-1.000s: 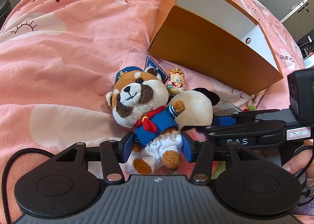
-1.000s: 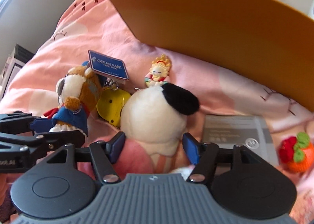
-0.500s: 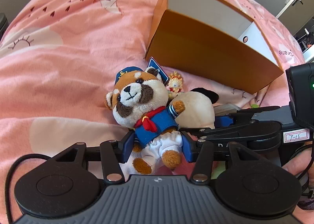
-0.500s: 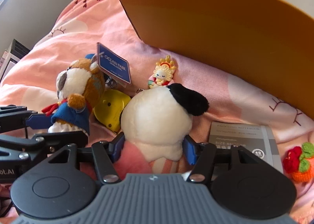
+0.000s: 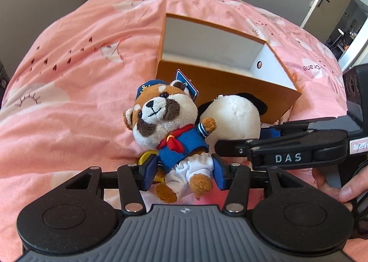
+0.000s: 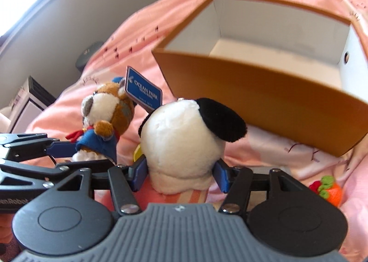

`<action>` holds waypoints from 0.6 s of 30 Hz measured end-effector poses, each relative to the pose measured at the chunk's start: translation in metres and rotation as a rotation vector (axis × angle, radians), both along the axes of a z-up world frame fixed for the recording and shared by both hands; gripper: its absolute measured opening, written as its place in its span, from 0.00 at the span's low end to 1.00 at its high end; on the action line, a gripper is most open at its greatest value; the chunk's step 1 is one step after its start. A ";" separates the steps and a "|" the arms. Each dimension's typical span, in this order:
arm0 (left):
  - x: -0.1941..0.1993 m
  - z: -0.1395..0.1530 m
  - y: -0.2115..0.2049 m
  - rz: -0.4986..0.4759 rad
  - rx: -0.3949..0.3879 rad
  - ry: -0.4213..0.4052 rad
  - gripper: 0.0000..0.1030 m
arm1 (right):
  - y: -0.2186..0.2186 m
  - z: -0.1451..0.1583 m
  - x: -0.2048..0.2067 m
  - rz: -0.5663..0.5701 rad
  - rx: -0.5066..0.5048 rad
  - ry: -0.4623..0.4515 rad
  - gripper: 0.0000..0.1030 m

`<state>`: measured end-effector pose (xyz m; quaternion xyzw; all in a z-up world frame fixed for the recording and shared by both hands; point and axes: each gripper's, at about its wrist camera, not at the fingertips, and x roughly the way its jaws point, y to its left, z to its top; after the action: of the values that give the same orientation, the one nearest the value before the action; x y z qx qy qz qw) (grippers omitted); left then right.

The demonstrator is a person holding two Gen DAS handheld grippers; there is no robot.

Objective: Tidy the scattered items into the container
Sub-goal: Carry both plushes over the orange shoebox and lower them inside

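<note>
Jaws clamped — both plush toys (image 5: 174, 128) (image 6: 184, 144) now lifted.

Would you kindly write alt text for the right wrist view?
The right gripper holds a white plush toy with a black ear by its base, in front of an open, empty orange box on a pink bedspread. To its left, the left gripper holds a sailor plush.

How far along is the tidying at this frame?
Done: nothing; the box shows only a bare white inside. In hand: the left gripper clamps the red panda plush, the right gripper the white plush. Left: boxing both, plus the crocheted fruit on the bedspread.
</note>
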<state>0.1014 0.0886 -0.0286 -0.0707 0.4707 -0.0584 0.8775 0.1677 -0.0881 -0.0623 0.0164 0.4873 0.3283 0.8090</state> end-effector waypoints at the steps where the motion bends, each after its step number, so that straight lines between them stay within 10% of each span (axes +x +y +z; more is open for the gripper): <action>1: 0.000 0.004 -0.002 -0.011 0.012 -0.017 0.56 | -0.003 0.005 0.000 -0.006 0.009 -0.009 0.60; 18: 0.047 0.079 -0.035 -0.228 0.177 -0.242 0.56 | -0.057 0.093 0.051 -0.142 0.156 -0.142 0.60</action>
<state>0.1485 0.0537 0.0499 0.0680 0.3702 -0.1239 0.9181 0.2190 -0.1446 0.0308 0.0905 0.3996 0.3076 0.8588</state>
